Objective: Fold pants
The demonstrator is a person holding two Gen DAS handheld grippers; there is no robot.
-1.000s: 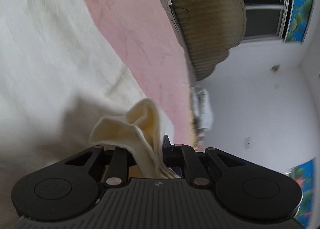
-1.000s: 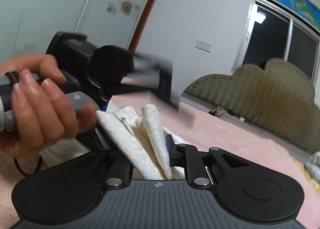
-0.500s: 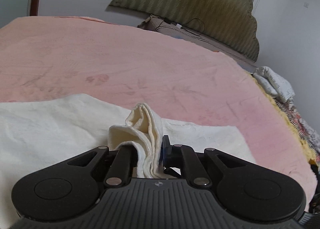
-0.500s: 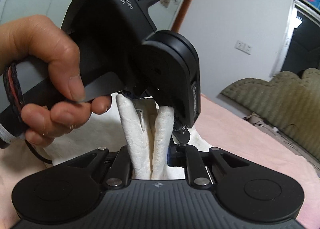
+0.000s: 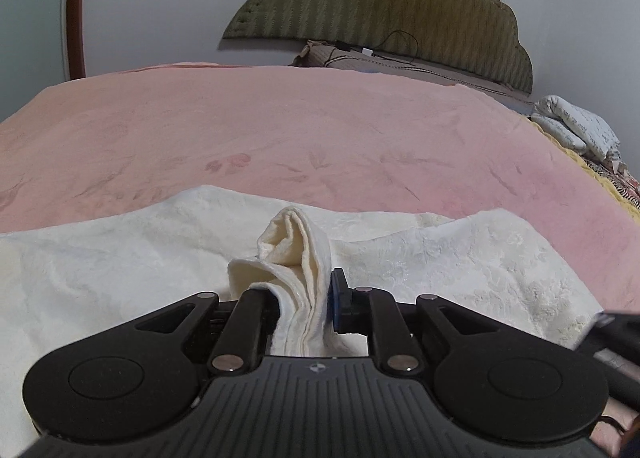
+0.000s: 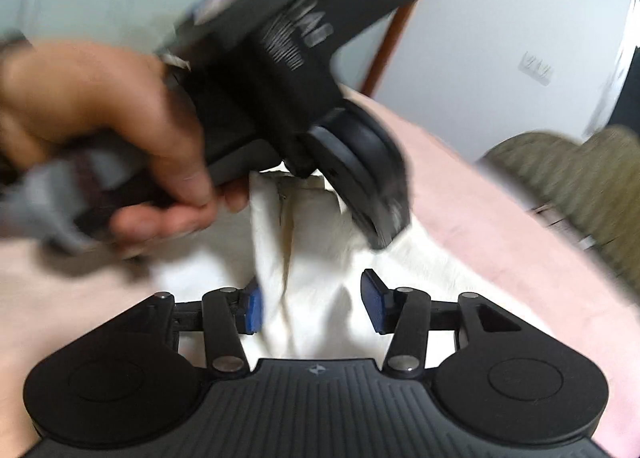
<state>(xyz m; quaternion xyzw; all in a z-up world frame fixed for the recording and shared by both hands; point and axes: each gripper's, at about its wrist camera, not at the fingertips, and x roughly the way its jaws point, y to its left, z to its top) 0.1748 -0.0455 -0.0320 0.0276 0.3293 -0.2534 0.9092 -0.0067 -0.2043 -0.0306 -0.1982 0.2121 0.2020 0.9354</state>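
Observation:
The cream-white pants point(image 5: 120, 270) lie spread on the pink bed cover point(image 5: 280, 129). My left gripper point(image 5: 302, 298) is shut on a bunched fold of the pants, which sticks up between its fingers. In the right wrist view my right gripper point(image 6: 316, 302) is open, its blue pads apart on either side of a ridge of the pants point(image 6: 304, 225). The left gripper point(image 6: 304, 97) and the hand holding it fill that view just above the cloth, blurred by motion.
An olive padded headboard point(image 5: 384, 5) stands at the far end of the bed. A white printed pillow point(image 5: 576, 129) lies at the right edge over a yellow blanket. A brown door frame point(image 5: 74, 5) is at the left.
My right gripper has opened and let go of the pants fold it held. My left gripper has levelled out low over the bed, still gripping its fold.

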